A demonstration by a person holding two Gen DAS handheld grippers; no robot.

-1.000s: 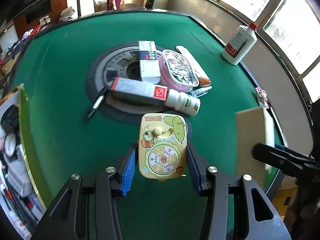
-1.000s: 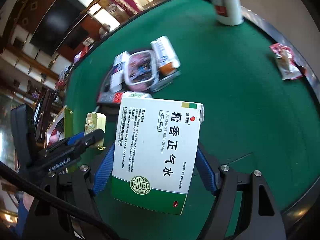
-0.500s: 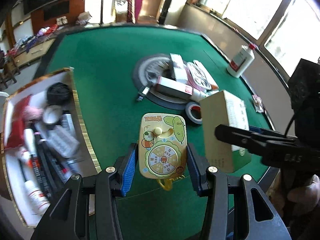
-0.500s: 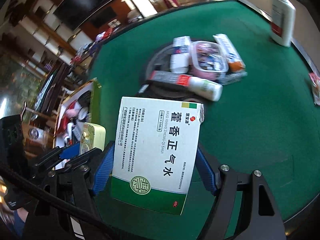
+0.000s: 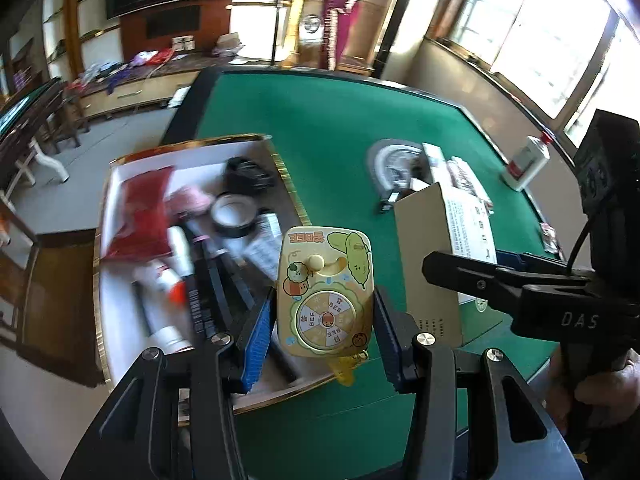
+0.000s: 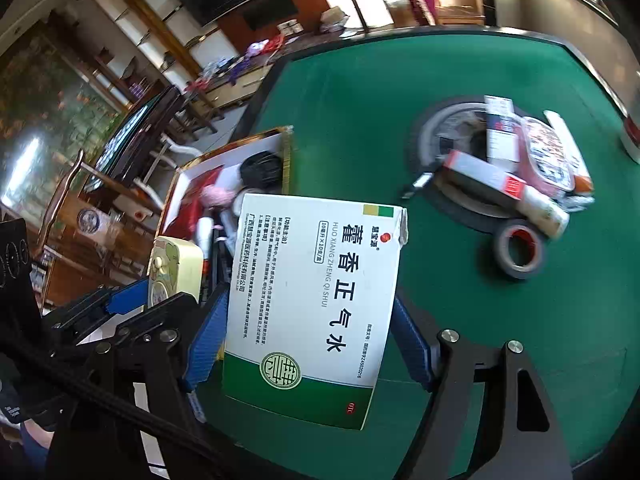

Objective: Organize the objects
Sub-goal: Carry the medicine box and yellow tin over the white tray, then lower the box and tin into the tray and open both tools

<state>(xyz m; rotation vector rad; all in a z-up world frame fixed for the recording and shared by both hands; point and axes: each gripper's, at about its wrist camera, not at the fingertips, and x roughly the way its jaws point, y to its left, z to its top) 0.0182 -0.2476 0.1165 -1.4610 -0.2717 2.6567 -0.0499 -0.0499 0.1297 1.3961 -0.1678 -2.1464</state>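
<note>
My left gripper (image 5: 320, 320) is shut on a yellow cartoon toy with a spinner dial (image 5: 326, 296), held above the near right corner of a gold-rimmed white box (image 5: 116, 276) that holds several items. My right gripper (image 6: 308, 328) is shut on a white and green medicine carton (image 6: 312, 304), held over the green felt just right of that box (image 6: 286, 160). In the left wrist view the carton (image 5: 428, 260) hangs right of the toy. The toy (image 6: 174, 272) also shows at the left of the right wrist view.
A heap of boxes, a bottle and a pink-rimmed container (image 6: 520, 160) lies on a round grey disc (image 6: 448, 128) at mid-table. A tape roll (image 6: 518, 254) lies beside it. A white bottle (image 5: 526, 162) stands by the far right rail. A person's hand (image 5: 592, 388) grips the right handle.
Both grippers have swung left with their loads, away from the heap on the disc. The gold-rimmed box has come into view and now lies under the left gripper.
</note>
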